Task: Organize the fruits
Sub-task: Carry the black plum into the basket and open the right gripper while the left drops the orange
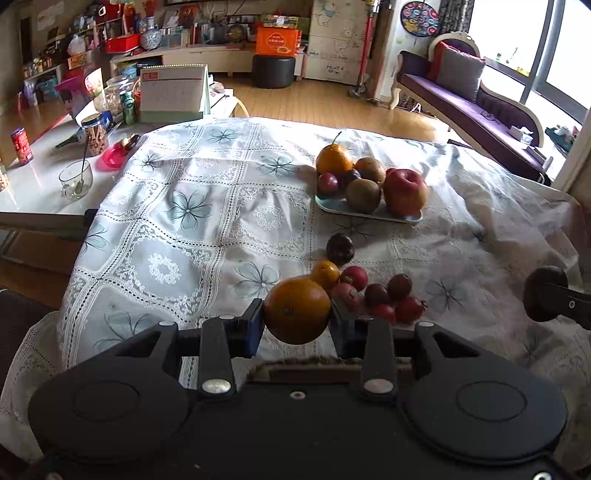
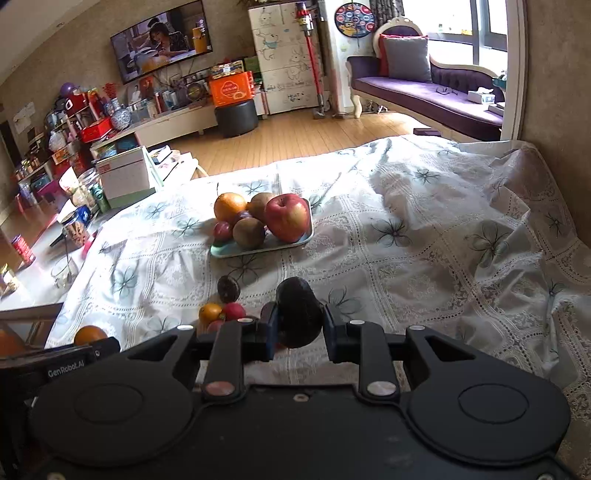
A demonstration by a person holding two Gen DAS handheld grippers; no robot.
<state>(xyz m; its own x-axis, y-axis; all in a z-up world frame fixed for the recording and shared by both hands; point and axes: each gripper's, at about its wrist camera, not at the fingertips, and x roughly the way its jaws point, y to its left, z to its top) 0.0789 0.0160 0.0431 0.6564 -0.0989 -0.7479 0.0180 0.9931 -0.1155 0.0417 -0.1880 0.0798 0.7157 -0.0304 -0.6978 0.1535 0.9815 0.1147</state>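
A wood floor (image 2: 295,136) runs back to a beige wall with a television (image 2: 162,40) on it. Below stands a long low cabinet (image 2: 173,122) crowded with boxes and jars, a black pouf (image 2: 236,118) just before it. A purple chaise (image 2: 424,92) with grey and red cushions sits beside the bright window (image 2: 461,22). A dartboard (image 2: 352,14) hangs near a white drawer cabinet (image 2: 284,55). Daylight floods in.

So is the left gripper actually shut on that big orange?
Yes: the left gripper is shut on the big orange, with a finger pressed against each side of it.
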